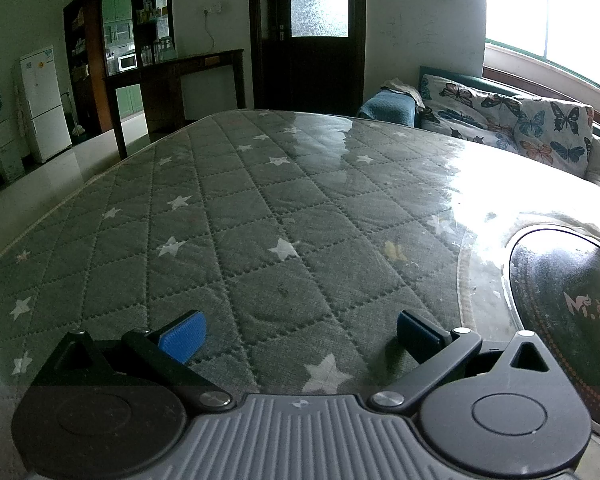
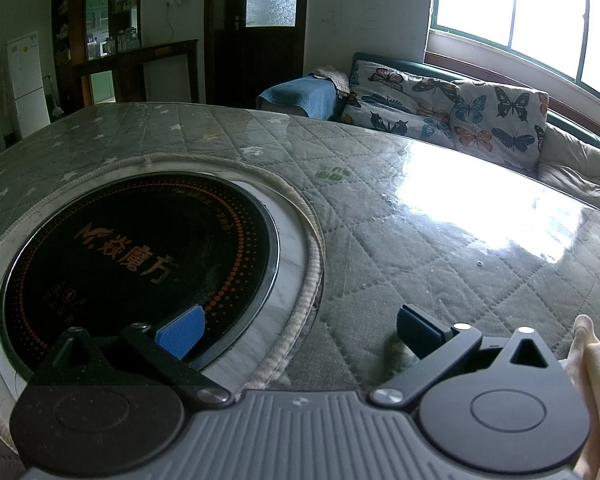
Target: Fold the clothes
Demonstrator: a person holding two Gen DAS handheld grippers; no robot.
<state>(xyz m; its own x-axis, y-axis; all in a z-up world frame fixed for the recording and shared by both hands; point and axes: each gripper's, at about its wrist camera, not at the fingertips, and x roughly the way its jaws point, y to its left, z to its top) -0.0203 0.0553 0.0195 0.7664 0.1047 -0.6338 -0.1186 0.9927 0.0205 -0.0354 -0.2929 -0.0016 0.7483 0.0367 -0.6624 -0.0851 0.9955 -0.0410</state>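
Nearest, the left hand-held gripper (image 1: 298,338) hovers over the counter (image 1: 260,216), its blue-padded fingers (image 1: 182,336) spread wide with nothing between them. Likewise the right hand-held gripper (image 2: 298,334) has its jaws standing well apart and empty, the left pad over the rim of the round black cooktop (image 2: 140,248) set into the counter. Just right of that gripper, at the frame's edge, lies a pale cream cloth (image 2: 598,380), probably the garment, though little of it shows. A quilted grey star-print cover (image 1: 228,200) under glossy clear sheeting spreads beyond the cooktop. Farther off, butterfly-print cushions (image 2: 460,112) line a sofa beneath the window (image 2: 540,20).
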